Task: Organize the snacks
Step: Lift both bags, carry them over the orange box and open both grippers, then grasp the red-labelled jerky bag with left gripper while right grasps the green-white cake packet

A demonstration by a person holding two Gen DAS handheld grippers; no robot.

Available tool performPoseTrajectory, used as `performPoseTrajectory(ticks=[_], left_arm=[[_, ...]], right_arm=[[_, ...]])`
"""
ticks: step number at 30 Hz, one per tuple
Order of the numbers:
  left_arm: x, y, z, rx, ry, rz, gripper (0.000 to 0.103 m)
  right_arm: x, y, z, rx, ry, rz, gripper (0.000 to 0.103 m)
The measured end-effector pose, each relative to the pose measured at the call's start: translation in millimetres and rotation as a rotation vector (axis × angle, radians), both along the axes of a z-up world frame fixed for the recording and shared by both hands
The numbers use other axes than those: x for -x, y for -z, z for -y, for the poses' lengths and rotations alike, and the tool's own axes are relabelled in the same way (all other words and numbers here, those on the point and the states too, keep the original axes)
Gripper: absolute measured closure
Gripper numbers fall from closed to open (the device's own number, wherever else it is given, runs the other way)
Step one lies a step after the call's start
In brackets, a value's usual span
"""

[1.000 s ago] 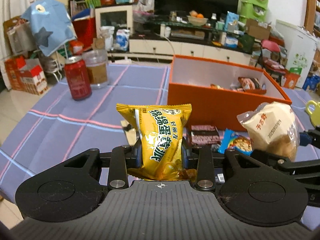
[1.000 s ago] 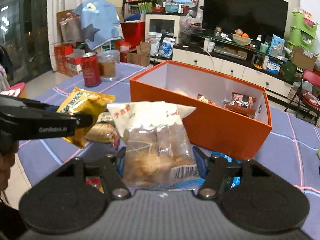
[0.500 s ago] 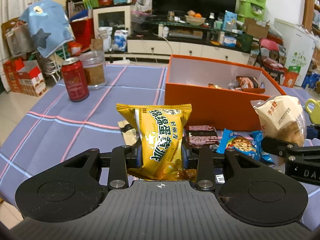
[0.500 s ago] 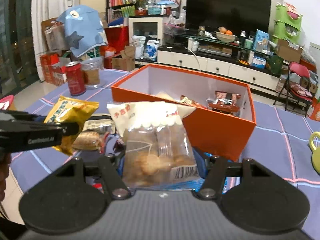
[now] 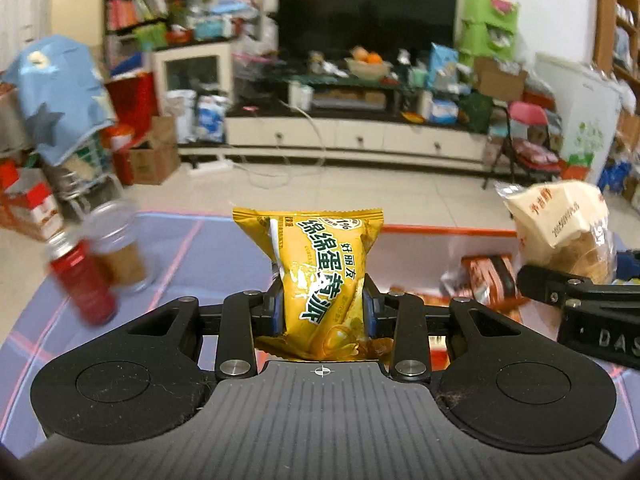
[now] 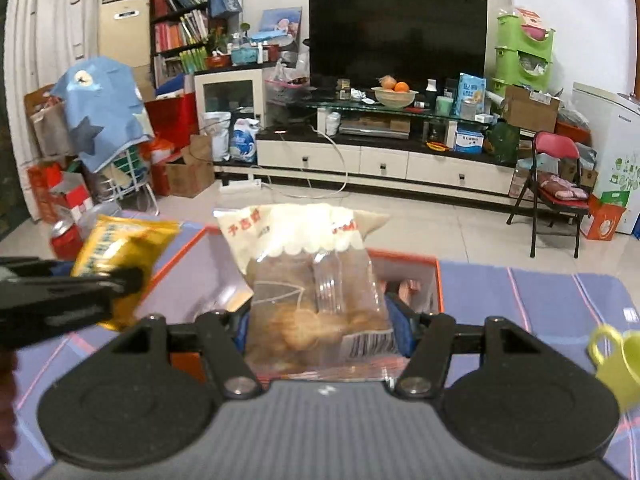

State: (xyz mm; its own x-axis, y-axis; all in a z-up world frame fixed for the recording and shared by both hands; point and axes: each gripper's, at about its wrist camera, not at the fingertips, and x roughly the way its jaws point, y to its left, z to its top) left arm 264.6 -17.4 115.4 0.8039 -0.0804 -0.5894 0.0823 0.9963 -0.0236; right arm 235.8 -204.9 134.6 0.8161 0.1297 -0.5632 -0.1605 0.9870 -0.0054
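Note:
My left gripper (image 5: 322, 304) is shut on a yellow snack packet (image 5: 316, 264), held upright above the near wall of the orange box (image 5: 440, 230). My right gripper (image 6: 320, 320) is shut on a clear-and-white biscuit bag (image 6: 312, 280), held over the orange box (image 6: 412, 258). The biscuit bag also shows at the right of the left wrist view (image 5: 560, 228), and the yellow packet at the left of the right wrist view (image 6: 120, 252). A red-orange snack pack (image 5: 488, 276) lies inside the box.
A red can (image 5: 82, 284) and a clear jar (image 5: 120, 248) stand at the left on the purple striped tablecloth (image 5: 208, 256). A yellow-green mug (image 6: 616, 356) sits at the right. Beyond the table are a TV stand and a folding chair (image 6: 556, 196).
Both grippers have risen and moved forward with their packets, from in front of the box to above it. The loose snacks on the cloth have dropped out of view.

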Motion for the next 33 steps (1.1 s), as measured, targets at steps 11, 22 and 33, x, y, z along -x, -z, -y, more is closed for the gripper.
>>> performPoseTrajectory(ticks=[11, 22, 33], left_arm=[[79.7, -10.3, -62.9, 0.100, -0.046, 0.045, 0.052], [249.7, 77.1, -64.3, 0.227, -0.240, -0.126, 0.029], [266.5, 102.9, -0.2, 0.256, -0.501, -0.193, 0.017]], right_arm=[[71.9, -17.3, 51.7, -0.091, 0.101, 0.096, 0.012], [162.9, 71.0, 71.9, -0.037, 0.111, -0.074, 0.010], [155.5, 108.7, 44.7, 0.024, 0.094, -0.133, 0.010]])
